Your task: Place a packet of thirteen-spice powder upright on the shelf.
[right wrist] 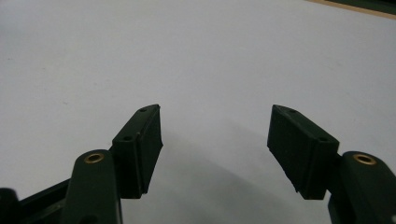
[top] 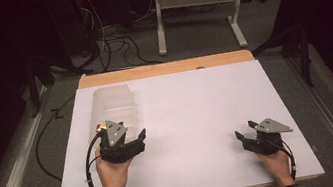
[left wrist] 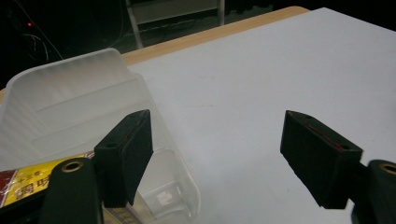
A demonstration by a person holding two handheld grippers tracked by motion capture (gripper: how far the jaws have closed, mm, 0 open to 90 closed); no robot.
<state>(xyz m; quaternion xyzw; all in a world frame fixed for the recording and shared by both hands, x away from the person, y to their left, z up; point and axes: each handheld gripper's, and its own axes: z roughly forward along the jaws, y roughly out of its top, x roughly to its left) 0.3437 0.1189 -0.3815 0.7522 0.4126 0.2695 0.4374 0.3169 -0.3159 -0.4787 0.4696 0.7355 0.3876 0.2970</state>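
Note:
A translucent plastic bin (top: pixel 115 105) lies on the left part of the white sheet (top: pixel 191 104). My left gripper (top: pixel 123 135) is at the bin's near end, open. In the left gripper view, its left jaw stands over the bin (left wrist: pixel 70 93) and its right jaw is out over bare sheet, so the left gripper (left wrist: pixel 217 121) straddles the bin's right wall. A yellow and red packet (left wrist: pixel 28 184) lies inside the bin, near that left jaw. My right gripper (top: pixel 244 129) rests low at the front right, open, and the right gripper (right wrist: pixel 215 112) has nothing between its jaws.
The sheet covers a wooden tabletop whose far edge (top: pixel 165 68) shows. Behind the table, a white desk frame (top: pixel 159 23) and loose cables (top: pixel 116 43) sit on the grey floor. A metal rail (top: pixel 17 157) runs along the left.

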